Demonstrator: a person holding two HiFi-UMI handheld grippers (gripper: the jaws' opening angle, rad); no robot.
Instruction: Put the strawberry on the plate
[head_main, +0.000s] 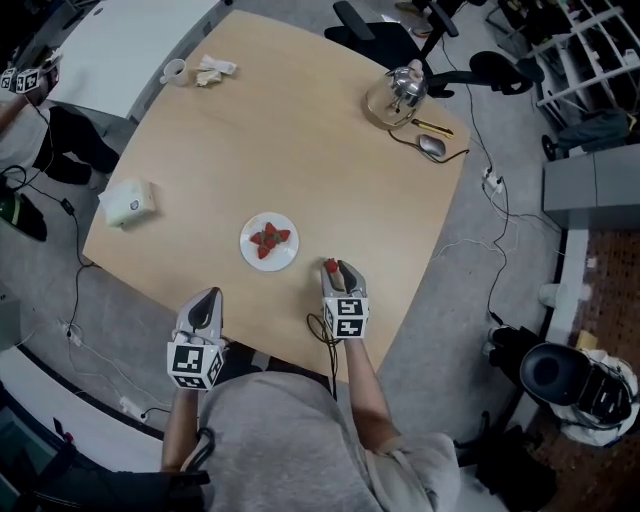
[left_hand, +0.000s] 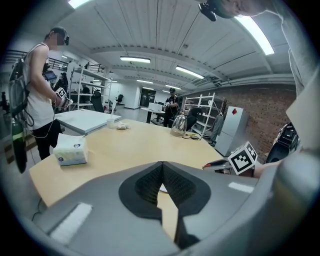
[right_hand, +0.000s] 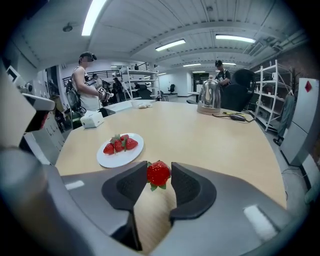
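Observation:
A red strawberry (right_hand: 158, 173) with green leaves is pinched between the tips of my right gripper (right_hand: 159, 175), which is shut on it above the table. In the head view that strawberry (head_main: 330, 266) shows at the gripper's (head_main: 333, 268) front end, just right of the white plate (head_main: 250, 254). The plate (right_hand: 107, 158) carries three strawberries (right_hand: 119, 145) and lies ahead and to the left in the right gripper view. My left gripper (head_main: 205, 300) hovers near the table's front edge, left of the plate, with its jaws closed together and nothing between them (left_hand: 161, 176).
A white tissue box (head_main: 129, 201) lies at the table's left edge. A kettle (head_main: 402, 88), a mouse (head_main: 432, 147) and a cable occupy the far right corner. A cup (head_main: 174, 71) and crumpled paper (head_main: 214, 71) sit at the far left. A person (left_hand: 41, 95) stands beyond the left side.

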